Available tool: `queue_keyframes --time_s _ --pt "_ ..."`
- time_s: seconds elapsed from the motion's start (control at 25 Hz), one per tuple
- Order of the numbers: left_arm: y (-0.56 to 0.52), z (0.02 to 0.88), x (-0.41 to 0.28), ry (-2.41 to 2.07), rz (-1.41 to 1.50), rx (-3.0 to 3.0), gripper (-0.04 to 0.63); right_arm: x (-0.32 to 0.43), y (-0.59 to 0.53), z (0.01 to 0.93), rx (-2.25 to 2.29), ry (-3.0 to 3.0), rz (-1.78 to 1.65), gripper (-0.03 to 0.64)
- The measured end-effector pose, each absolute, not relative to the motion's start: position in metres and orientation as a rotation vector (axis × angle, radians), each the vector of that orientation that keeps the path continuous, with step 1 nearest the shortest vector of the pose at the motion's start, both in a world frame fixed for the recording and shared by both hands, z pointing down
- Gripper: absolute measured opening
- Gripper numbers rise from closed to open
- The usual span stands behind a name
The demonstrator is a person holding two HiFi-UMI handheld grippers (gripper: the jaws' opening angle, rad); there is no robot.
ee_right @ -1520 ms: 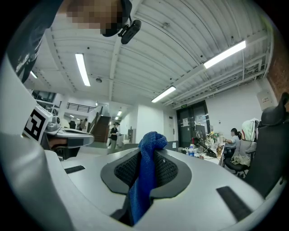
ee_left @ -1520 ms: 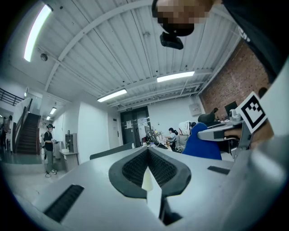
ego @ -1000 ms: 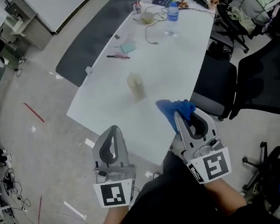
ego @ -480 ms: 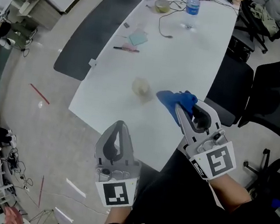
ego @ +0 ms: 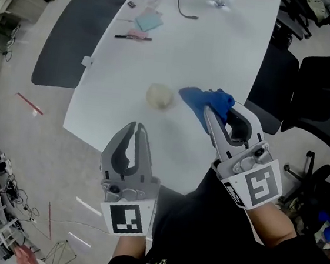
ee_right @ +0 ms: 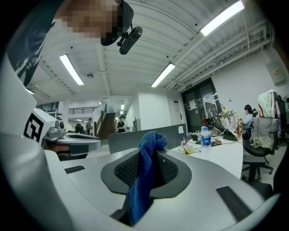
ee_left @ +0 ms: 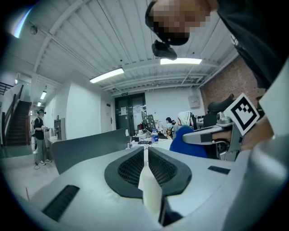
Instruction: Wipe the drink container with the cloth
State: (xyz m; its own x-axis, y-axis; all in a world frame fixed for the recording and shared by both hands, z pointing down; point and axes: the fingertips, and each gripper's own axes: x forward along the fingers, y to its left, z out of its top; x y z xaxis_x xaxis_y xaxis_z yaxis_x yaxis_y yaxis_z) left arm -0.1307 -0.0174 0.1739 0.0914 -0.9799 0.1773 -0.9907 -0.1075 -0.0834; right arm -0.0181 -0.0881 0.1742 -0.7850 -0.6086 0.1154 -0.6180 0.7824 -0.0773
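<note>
while the right claw pinches the blue cloth, the left claw is closed and empty.

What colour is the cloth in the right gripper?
Blue. The cloth shows best in the right gripper view.

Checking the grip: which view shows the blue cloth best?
Right gripper view: the blue cloth sits close up, pinched in the right gripper. The head view shows it bunched at the tips; the left gripper view, only a blue patch.
</note>
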Motion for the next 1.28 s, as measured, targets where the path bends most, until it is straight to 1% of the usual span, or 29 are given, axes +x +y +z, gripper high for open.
queue_keyframes --time_s 0.04,0.12,0.16,0.24,0.4,0.48,0.64,1.0,1.04,1.12,1.28 --pt "-0.02 0.177 -0.132 -2.038 0.292 2.295 0.011 -0.018 -0.089 0.178 1.006 -2.876 0.182 0.055" --pt "-0.024 0.183 -0.132 -1.99 0.309 2.367 0.134 -0.021 -0.089 0.189 1.015 -2.859 0.222 0.055" --pt "-0.028 0.189 -0.132 -1.966 0.327 2.409 0.146 -0.024 -0.09 0.198 1.016 -2.85 0.245 0.055" --pt "-0.04 0.205 -0.133 -1.927 0.362 2.457 0.198 -0.031 -0.096 0.214 1.015 -2.836 0.274 0.055" --pt "-0.049 0.225 -0.122 -1.855 0.37 2.487 0.278 -0.031 -0.099 0.225 1.025 -2.826 0.294 0.055" --pt "-0.055 0.234 -0.118 -1.834 0.385 2.493 0.304 -0.03 -0.101 0.23 1.038 -2.815 0.31 0.055" --pt "-0.069 0.244 -0.111 -1.81 0.409 2.487 0.319 -0.03 -0.103 0.239 1.053 -2.791 0.341 0.055" --pt "-0.085 0.233 -0.097 -1.825 0.454 2.547 0.316 -0.029 -0.104 0.239 1.109 -2.807 0.372 0.055" --pt "-0.086 0.233 -0.098 -1.841 0.444 2.537 0.313 -0.029 -0.104 0.239 1.117 -2.813 0.384 0.055" --pt "-0.085 0.232 -0.101 -1.866 0.408 2.504 0.255 -0.03 -0.103 0.238 1.121 -2.829 0.407 0.055" --pt "-0.083 0.23 -0.103 -1.84 0.345 2.517 0.252 -0.031 -0.106 0.227 1.13 -2.894 0.483 0.055"
